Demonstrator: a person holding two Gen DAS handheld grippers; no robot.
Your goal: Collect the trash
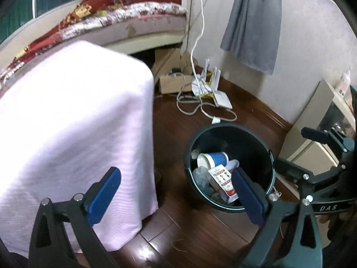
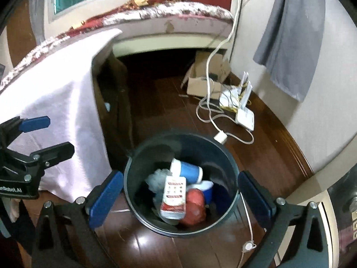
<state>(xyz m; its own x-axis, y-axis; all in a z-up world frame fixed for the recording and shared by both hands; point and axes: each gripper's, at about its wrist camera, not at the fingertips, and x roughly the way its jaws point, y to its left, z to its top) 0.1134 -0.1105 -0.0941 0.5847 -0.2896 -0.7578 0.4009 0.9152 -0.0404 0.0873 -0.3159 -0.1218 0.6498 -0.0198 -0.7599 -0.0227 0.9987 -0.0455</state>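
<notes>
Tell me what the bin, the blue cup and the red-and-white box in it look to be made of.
Bin: likely hard plastic, dark with a smooth, slightly glossy wall and rim. Blue cup: looks like paper, matte with a white inside. Red-and-white box: printed cardboard, judging by its flat folded faces.

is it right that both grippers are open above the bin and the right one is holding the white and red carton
Not quite. The right gripper is open and holds nothing: the right wrist view shows the white and red carton lying inside the bin among the cups. The left gripper is open too.
</notes>
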